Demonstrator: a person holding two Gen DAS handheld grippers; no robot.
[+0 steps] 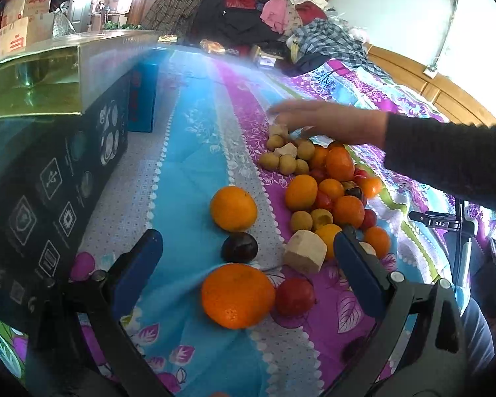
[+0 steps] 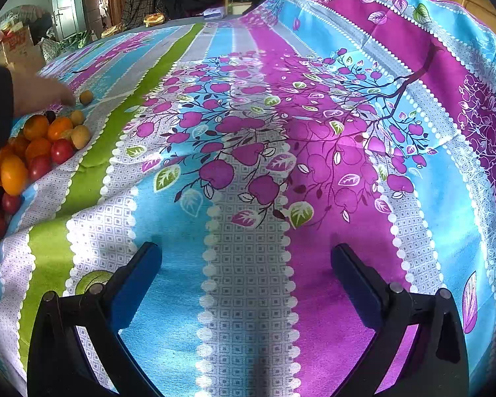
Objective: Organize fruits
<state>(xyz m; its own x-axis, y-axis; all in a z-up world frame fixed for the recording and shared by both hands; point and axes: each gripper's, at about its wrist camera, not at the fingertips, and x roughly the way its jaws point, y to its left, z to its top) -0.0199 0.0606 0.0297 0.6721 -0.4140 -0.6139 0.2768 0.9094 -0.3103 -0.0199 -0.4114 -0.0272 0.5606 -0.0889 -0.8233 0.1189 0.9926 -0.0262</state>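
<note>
On a bed spread with a floral striped cover (image 2: 248, 264), the mixed fruit pile (image 1: 330, 182) lies unsorted under a bare hand (image 1: 330, 119), both the left gripper (image 1: 248, 248) and right gripper (image 2: 246, 261) gape empty, so sorting seems barely begun; next, likely closing on the nearest orange (image 1: 237, 294).

Fruits (image 1: 327, 185) heaped on my bedspread (image 1: 188, 152): oranges, red and tan small ones; four lie apart nearer me.

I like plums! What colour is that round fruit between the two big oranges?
Dark purple, almost black: the plum, clearest in the left wrist view.
</note>
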